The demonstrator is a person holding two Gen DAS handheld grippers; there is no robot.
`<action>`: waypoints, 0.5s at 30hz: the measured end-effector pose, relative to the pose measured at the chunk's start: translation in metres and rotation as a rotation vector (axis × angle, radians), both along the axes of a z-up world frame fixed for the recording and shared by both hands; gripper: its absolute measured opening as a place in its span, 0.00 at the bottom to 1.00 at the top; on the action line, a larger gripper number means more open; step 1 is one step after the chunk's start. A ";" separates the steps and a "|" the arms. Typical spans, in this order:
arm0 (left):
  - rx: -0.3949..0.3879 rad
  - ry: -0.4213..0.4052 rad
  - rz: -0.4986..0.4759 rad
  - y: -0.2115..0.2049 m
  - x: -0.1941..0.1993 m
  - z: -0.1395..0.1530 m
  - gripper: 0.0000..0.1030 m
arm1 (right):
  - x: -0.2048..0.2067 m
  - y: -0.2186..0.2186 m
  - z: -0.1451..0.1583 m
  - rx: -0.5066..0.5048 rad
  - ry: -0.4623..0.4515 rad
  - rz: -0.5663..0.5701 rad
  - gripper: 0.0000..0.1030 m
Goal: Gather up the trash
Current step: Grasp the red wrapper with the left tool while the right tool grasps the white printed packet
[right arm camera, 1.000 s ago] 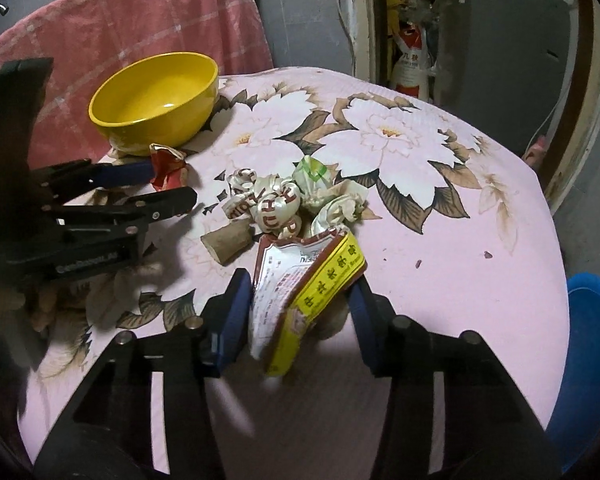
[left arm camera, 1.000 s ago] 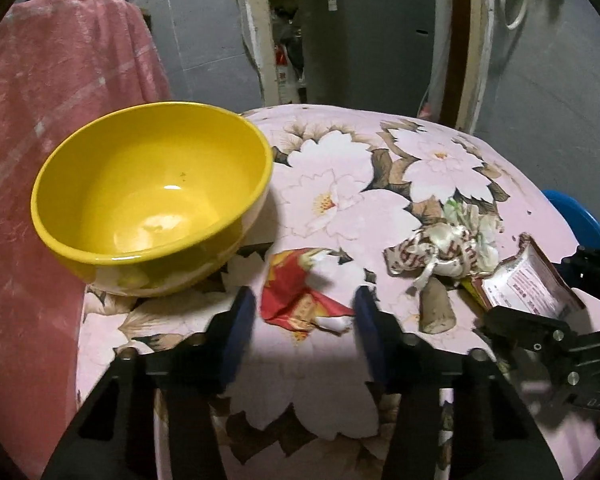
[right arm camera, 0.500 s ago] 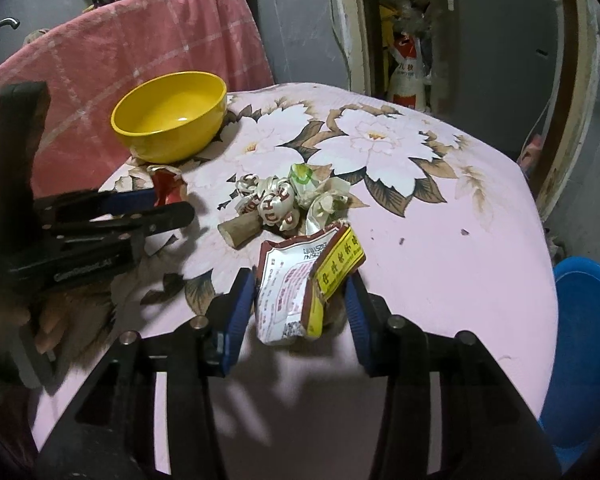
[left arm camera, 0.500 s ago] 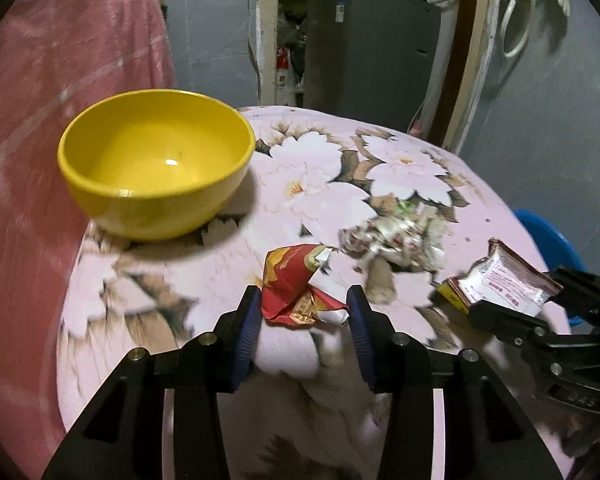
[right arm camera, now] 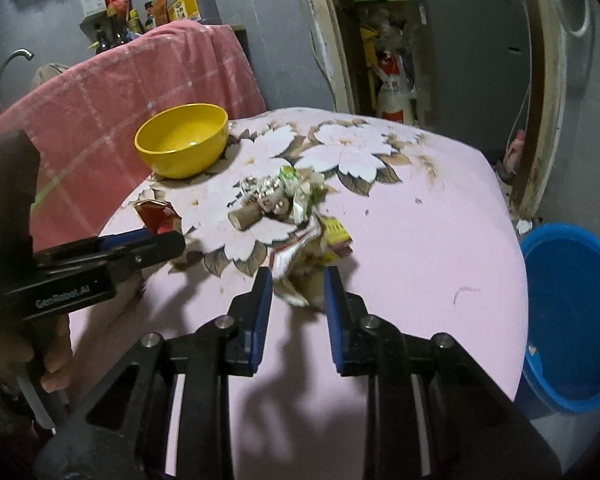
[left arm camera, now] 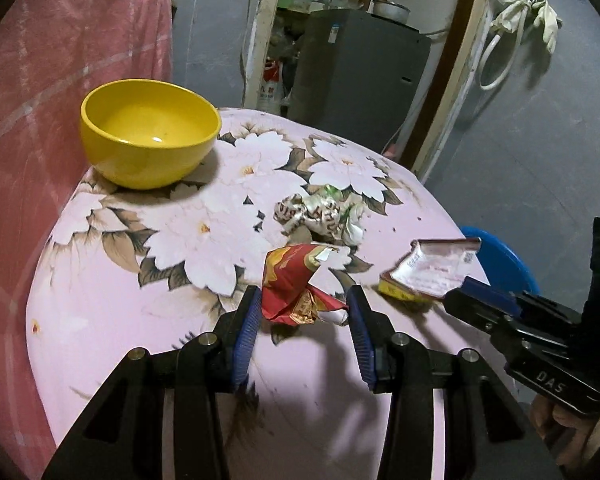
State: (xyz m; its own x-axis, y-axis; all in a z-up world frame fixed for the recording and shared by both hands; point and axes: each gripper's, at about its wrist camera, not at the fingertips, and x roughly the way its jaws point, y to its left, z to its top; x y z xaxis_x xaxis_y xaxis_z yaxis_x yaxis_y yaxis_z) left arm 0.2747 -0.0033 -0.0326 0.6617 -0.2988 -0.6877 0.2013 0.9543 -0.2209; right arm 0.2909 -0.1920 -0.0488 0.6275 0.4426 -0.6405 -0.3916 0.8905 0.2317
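Two grippers each carry trash above the floral tablecloth [left arm camera: 100, 300]: the left gripper [left arm camera: 303, 312] clamps a crumpled red wrapper [left arm camera: 292, 292], while the right gripper [right arm camera: 297, 292] is closing its jaws on a white-and-yellow packet [right arm camera: 308, 252]. More wrappers [right arm camera: 280, 192] lie at twelve o'clock from it, a yellow bowl [right arm camera: 182, 140] at eleven, a blue bucket [right arm camera: 572, 320] at three

Yellow bowl [left arm camera: 150, 132], upper left: smooth, glossy glaze or plastic. Floral tablecloth [left arm camera: 204, 240]: pink printed cloth with a soft sheen. Red wrapper [left arm camera: 296, 292], lower centre: crinkled glossy foil or film. Blue bucket [right arm camera: 572, 320], right edge: smooth plastic. Pink checked cloth [right arm camera: 120, 92], left: matt, soft weave.
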 end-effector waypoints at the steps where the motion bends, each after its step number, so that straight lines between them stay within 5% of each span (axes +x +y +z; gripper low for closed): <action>1: 0.003 0.000 0.004 0.000 -0.001 0.000 0.37 | 0.000 -0.001 -0.001 0.000 0.009 0.000 0.51; 5: 0.005 0.009 0.023 0.005 -0.006 -0.001 0.37 | -0.001 0.001 -0.003 -0.018 0.016 0.000 0.58; 7: -0.003 0.009 0.037 0.009 -0.007 -0.002 0.37 | 0.000 0.004 -0.003 -0.029 0.015 0.003 0.74; 10: -0.006 0.013 0.048 0.014 -0.007 -0.003 0.37 | 0.005 0.010 -0.003 -0.043 0.013 0.007 0.84; 15: -0.013 0.021 0.057 0.020 -0.004 -0.008 0.37 | 0.021 0.018 -0.008 -0.112 0.026 -0.006 0.91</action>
